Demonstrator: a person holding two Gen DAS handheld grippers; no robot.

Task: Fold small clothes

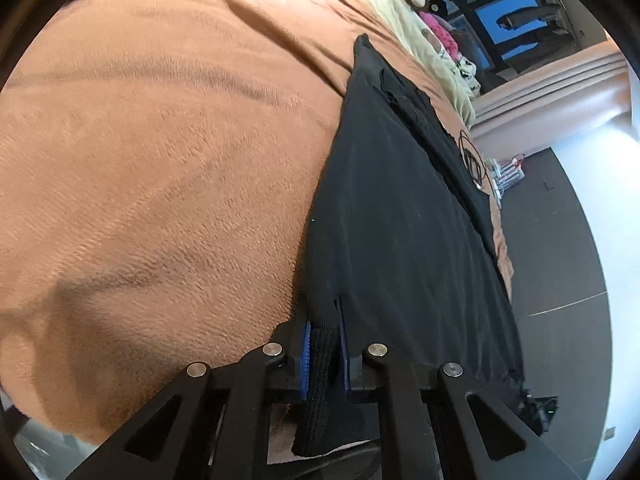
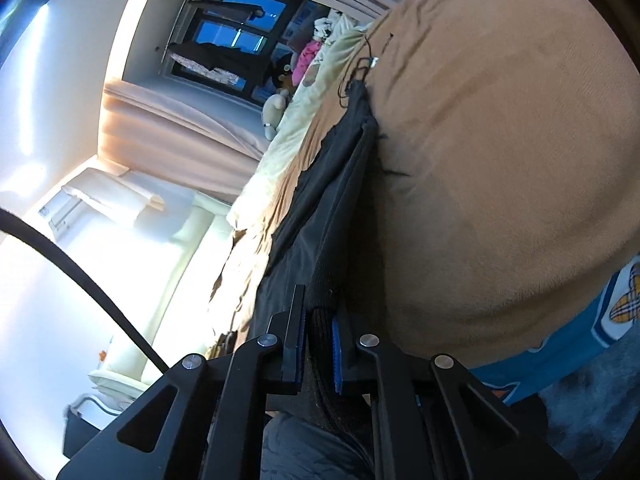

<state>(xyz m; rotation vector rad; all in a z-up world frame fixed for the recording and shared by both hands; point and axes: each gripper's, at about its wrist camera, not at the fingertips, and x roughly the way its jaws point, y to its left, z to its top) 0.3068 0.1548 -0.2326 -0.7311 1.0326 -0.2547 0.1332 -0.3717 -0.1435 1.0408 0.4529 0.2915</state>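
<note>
Bed: an orange-brown fleece blanket (image 1: 168,168) covered it, spreading ahead and to the left of the left gripper, and ahead and to the right of the right gripper.
Black garment: a dark piece of clothing (image 1: 400,216) lay stretched on the blanket, running away from both grippers; its ribbed hem reached back between each pair of fingers.
Cream bedding: a pale quilt (image 2: 280,160) lay beyond the garment, far from the right gripper, to its left.
Left gripper: the left gripper (image 1: 325,336) was closed narrow on the garment's ribbed edge, blue pads (image 1: 306,354) pressing the cloth from both sides.
Right gripper: the right gripper (image 2: 319,334) was likewise clamped narrow on the ribbed hem.
Cord: a thin black cable (image 1: 474,160) lay coiled on the blanket past the garment's far right edge.
</note>
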